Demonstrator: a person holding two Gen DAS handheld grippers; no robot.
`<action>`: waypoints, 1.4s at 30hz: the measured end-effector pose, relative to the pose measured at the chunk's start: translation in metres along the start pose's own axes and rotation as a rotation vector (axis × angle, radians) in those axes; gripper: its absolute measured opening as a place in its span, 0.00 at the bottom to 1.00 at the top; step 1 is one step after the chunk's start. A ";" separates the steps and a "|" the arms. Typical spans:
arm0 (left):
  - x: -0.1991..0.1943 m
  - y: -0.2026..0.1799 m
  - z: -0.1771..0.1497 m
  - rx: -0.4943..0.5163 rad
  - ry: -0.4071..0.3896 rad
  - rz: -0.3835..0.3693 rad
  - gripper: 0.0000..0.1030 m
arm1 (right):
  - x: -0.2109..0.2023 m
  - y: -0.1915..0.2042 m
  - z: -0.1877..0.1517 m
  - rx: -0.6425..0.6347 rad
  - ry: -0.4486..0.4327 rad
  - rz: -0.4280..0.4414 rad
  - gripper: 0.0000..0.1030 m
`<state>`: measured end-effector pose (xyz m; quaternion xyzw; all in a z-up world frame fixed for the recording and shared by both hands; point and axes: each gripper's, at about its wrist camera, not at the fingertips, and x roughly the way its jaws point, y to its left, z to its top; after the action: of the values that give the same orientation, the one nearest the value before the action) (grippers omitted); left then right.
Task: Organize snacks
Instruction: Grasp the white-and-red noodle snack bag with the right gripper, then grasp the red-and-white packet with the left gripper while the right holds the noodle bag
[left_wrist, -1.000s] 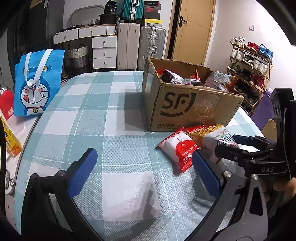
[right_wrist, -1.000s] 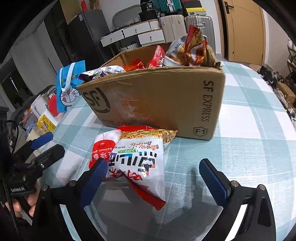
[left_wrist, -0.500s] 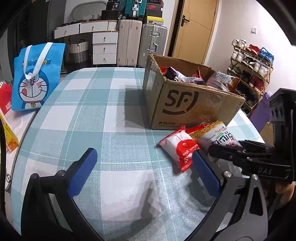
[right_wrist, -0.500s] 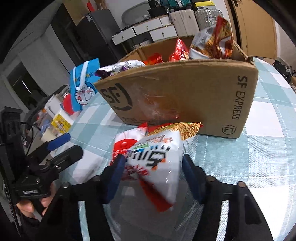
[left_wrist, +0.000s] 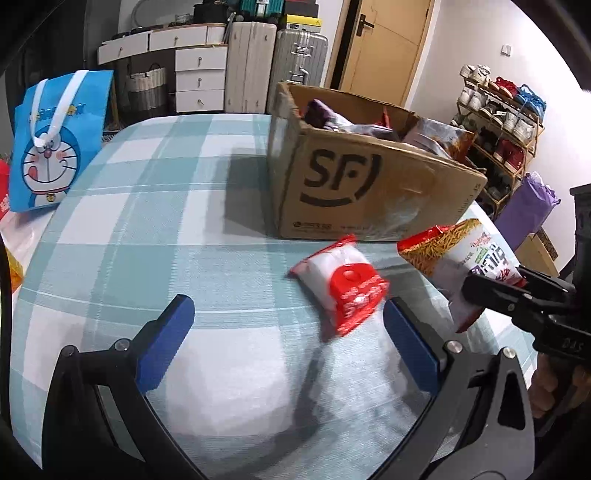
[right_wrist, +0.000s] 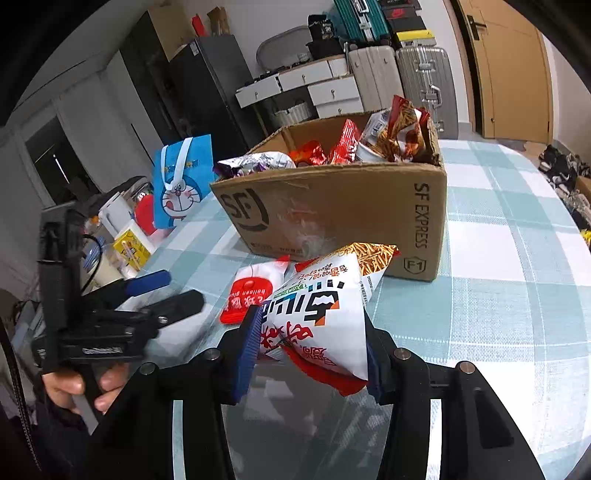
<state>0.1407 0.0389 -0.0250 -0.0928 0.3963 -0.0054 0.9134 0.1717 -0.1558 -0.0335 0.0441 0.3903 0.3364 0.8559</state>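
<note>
Two snack packets sit outside the cardboard box (right_wrist: 354, 206), and my right tool (right_wrist: 310, 347) has its jaws closing on one of them: the white chip bag (right_wrist: 325, 310), pinched at its lower end, with the printed top end toward the box. In the left wrist view that bag (left_wrist: 461, 266) hangs off the table (left_wrist: 147, 206), just in front of the box's near wall. My left tool (left_wrist: 284, 339) is wide open with nothing between its jaws, hovering above the table near the red-and-white packet (left_wrist: 343, 284), which lies flat just in front of the box.

My worry is the grip. I hold the bag by a puffy, slippery corner, so it may slide out or swing as I lift it over the box wall. The box is already heaped, with packets (right_wrist: 395, 133) poking above its rim, so mine could catch on the cardboard edge or perch on top and tumble back out. Squeezing harder risks crushing the chips or popping the seal. The packet on the table lies close beside my bag and could get nudged.
</note>
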 end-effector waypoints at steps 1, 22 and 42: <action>0.002 -0.003 0.001 -0.001 -0.001 -0.002 0.99 | -0.002 0.000 0.000 -0.008 -0.004 -0.002 0.47; 0.053 -0.034 0.015 0.015 0.121 -0.010 0.42 | -0.023 -0.010 0.003 0.027 -0.051 0.019 0.47; 0.027 -0.024 0.005 -0.013 0.093 -0.043 0.49 | -0.034 -0.004 0.008 0.009 -0.084 0.019 0.47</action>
<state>0.1643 0.0138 -0.0367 -0.1067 0.4362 -0.0269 0.8931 0.1636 -0.1779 -0.0080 0.0658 0.3551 0.3406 0.8681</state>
